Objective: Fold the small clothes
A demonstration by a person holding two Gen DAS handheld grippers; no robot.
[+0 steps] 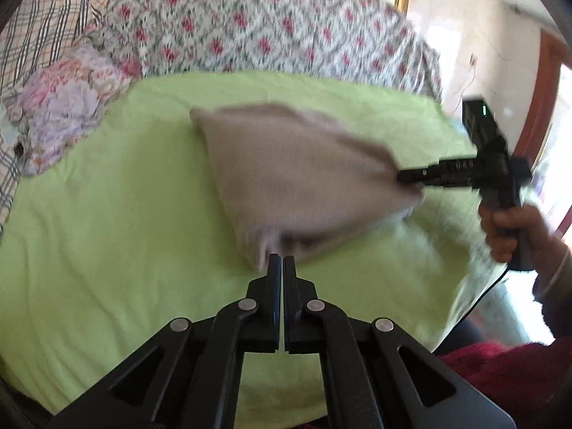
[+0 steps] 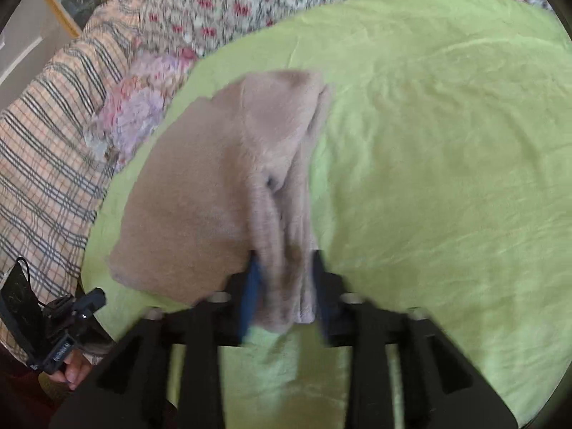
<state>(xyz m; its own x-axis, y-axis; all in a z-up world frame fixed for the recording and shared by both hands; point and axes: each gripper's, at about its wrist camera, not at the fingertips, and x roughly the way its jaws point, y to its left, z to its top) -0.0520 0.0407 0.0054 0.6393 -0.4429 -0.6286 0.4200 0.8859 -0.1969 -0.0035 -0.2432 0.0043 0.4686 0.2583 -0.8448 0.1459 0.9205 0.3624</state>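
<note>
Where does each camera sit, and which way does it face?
Left wrist: on the left gripper, looking down its shut fingers at the beige cloth; the right gripper and a hand show.
Right wrist: on the right gripper, angled down at the cloth between its parted fingers.
Shared: cloth, green sheet, floral cover.

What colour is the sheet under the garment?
Light green sheet, best seen from the right wrist.

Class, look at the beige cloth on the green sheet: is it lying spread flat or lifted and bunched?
Lifted and bunched. The beige cloth rises into a tent off the green sheet, its corners gathered at the left gripper and right gripper.
</note>
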